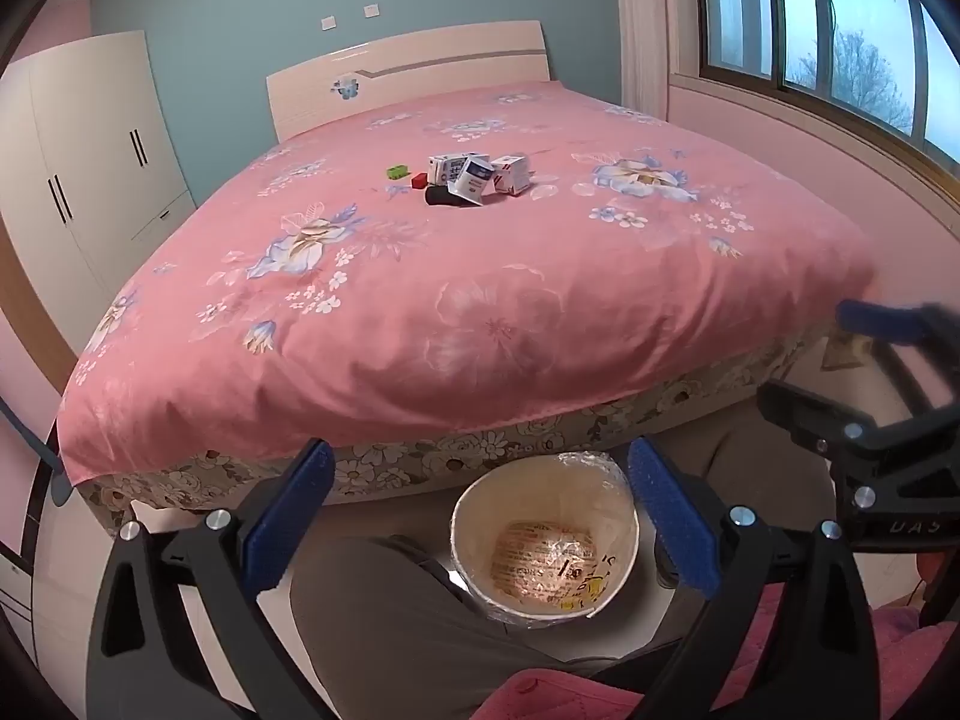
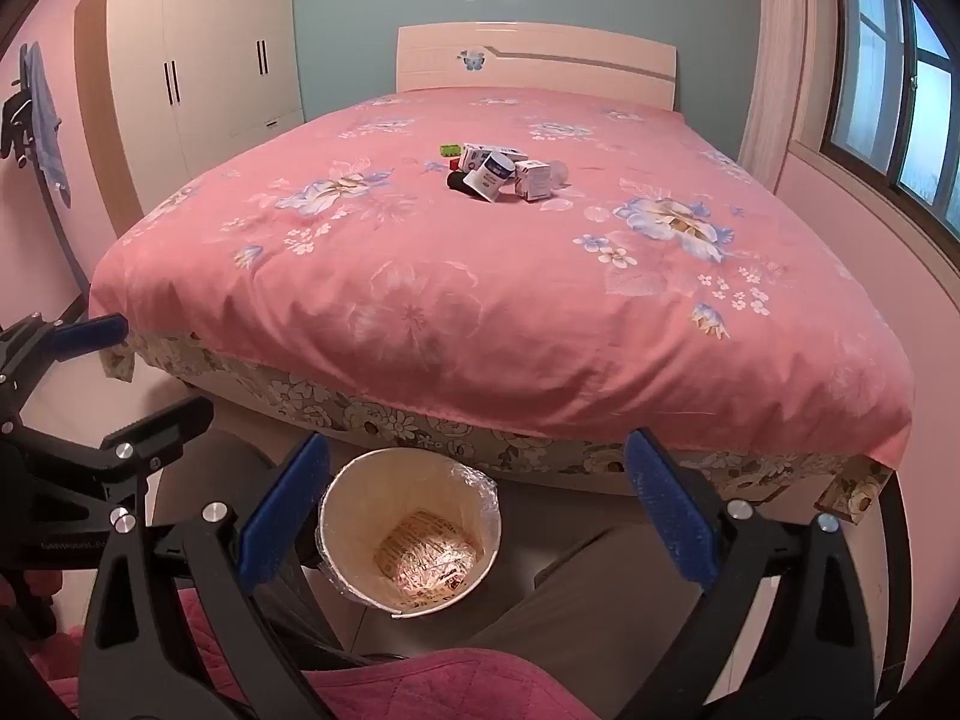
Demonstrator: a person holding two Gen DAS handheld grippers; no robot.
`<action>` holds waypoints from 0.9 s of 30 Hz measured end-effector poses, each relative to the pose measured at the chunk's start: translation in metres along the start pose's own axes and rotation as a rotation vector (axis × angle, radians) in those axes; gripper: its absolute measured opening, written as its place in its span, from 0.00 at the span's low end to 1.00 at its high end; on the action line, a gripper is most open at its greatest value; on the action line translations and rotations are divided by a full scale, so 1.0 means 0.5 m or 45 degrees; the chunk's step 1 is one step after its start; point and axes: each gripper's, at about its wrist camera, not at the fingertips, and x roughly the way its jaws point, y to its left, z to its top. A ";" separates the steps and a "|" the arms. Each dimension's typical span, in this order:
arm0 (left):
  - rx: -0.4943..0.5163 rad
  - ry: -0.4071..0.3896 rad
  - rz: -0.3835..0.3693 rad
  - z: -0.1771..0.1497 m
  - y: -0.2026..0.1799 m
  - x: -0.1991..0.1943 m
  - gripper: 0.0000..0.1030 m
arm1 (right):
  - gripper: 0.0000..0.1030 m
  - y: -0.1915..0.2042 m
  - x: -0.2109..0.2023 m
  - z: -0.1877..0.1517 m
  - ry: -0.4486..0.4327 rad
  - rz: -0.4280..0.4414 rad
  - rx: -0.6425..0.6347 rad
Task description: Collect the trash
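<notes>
The bed [image 1: 480, 300] fills the room ahead of both claws, spread with a pink flowered quilt [image 2: 480, 300] that hangs over the near edge above a flowered valance. Behind it, beyond either claw's reach, stands a pale headboard [image 2: 540, 60] against a blue-grey wall. A white wardrobe [image 1: 90, 150] stands far off to the left of the left claw, and a barred window [image 1: 840, 48] far to its right.

Directly below and between the claws sits a round cream bin [image 1: 543, 540], lined with clear plastic (some printed wrapper lies at its bottom). It stands on the floor against the foot of the bed, with a trouser leg [image 1: 384, 618] on either side of it and pink quilted fabric nearest the cameras.

The left gripper [image 1: 480, 516] has its 2 blue-padded fingers spread wide with nothing between them; the bin shows through the gap. The right gripper [image 2: 474, 510] is likewise spread wide and grips nothing. Each claw shows at the edge of the other's view, just beside it.

The trash [image 2: 498, 171] lies well ahead of both claws, in a small heap near the middle of the quilt: 3 or so white cartons [image 1: 474, 174] leaning on one another, a dark object [image 1: 441, 197] touching their near side, then a small red piece [image 1: 419, 180] and a green piece [image 1: 396, 171] just to their left. Only open quilt lies between claws and heap.
</notes>
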 end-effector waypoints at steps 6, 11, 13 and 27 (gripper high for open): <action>-0.031 -0.006 -0.022 0.005 0.018 -0.004 0.97 | 0.94 0.001 -0.003 0.001 -0.010 -0.013 0.000; -0.024 -0.007 -0.003 0.010 0.010 -0.008 0.97 | 0.94 0.011 -0.001 0.010 -0.011 -0.010 -0.001; -0.019 -0.010 -0.001 0.009 0.011 -0.010 0.97 | 0.94 0.010 0.001 0.012 -0.010 -0.009 0.000; -0.017 -0.008 0.004 0.004 0.014 -0.007 0.97 | 0.94 0.006 -0.008 -0.002 -0.016 -0.011 -0.016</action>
